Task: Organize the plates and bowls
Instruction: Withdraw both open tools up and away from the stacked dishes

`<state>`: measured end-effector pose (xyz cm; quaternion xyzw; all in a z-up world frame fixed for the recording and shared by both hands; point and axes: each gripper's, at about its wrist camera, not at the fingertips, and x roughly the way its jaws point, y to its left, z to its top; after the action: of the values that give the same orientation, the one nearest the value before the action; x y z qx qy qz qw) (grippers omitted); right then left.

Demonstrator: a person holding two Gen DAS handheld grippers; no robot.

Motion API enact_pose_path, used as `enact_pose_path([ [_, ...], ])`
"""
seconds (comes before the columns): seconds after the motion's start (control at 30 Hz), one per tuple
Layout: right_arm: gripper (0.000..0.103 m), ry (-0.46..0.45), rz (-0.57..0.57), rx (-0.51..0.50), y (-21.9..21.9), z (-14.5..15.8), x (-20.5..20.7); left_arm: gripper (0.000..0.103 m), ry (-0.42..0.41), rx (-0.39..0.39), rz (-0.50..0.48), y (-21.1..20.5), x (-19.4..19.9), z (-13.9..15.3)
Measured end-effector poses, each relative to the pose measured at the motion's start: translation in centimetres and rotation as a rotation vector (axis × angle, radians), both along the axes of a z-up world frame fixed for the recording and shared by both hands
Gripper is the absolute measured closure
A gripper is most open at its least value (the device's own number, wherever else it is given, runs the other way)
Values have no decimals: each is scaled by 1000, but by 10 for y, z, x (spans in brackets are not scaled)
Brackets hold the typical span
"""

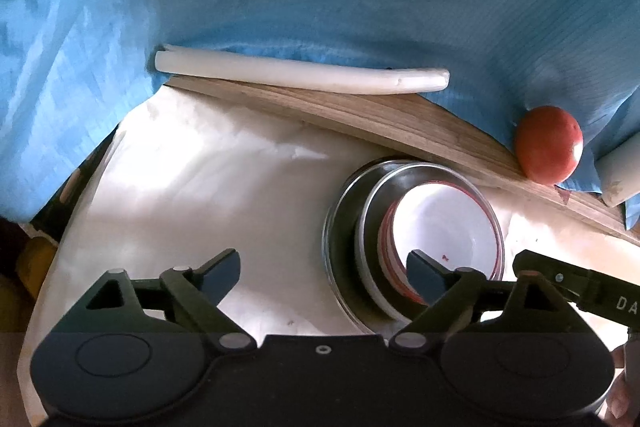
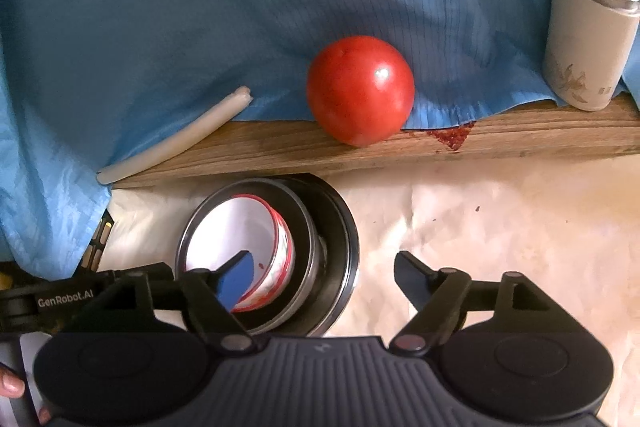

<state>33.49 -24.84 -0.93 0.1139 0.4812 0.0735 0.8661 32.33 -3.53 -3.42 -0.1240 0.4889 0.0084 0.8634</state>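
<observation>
The cloth (image 2: 200,7) at the back is blue with thin stripes. The tomato (image 2: 360,89) is red and shiny. The cup (image 2: 584,39) is cream with a silver rim and a faint leaf pattern. The inner bowl (image 2: 236,239) is white with a red rim; the bowls (image 2: 332,227) around it are silver. The wooden board (image 2: 520,139) is brown.

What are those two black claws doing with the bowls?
A person holds a claw in each hand over a stack of nested bowls: a white bowl with a red rim sits inside metal ones. Both the left claw and the right claw are open, holding nothing. A tomato sits behind.
</observation>
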Motion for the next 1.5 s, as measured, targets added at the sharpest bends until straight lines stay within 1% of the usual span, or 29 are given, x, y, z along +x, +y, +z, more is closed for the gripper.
enact_pose_path([
  [0.07,17,-10,0,2,-2,1,-3,3,-18,14,9,-1,-3,2],
  [0.17,12,-24,1,4,-4,3,-8,1,-35,32,14,-3,-7,5],
  [0.33,1,-46,12,9,-8,6,-15,1,-16,12,28,-5,-11,5],
  [0.53,1,-65,35,-8,-10,8,-23,1,-39,18,39,-9,-19,9],
  [0.7,0,-92,53,-24,-12,12,-29,1,-57,39,56,-13,-25,12],
  [0.93,0,-141,75,-43,-12,19,-36,1,-115,48,67,-14,-37,16],
  [1.2,0,-227,110,-68,-13,26,-50,1,-143,52,79,-21,-52,19],
  [1.5,0,-313,118,-83,-13,35,-63,1,-203,72,109,-25,-71,28],
])
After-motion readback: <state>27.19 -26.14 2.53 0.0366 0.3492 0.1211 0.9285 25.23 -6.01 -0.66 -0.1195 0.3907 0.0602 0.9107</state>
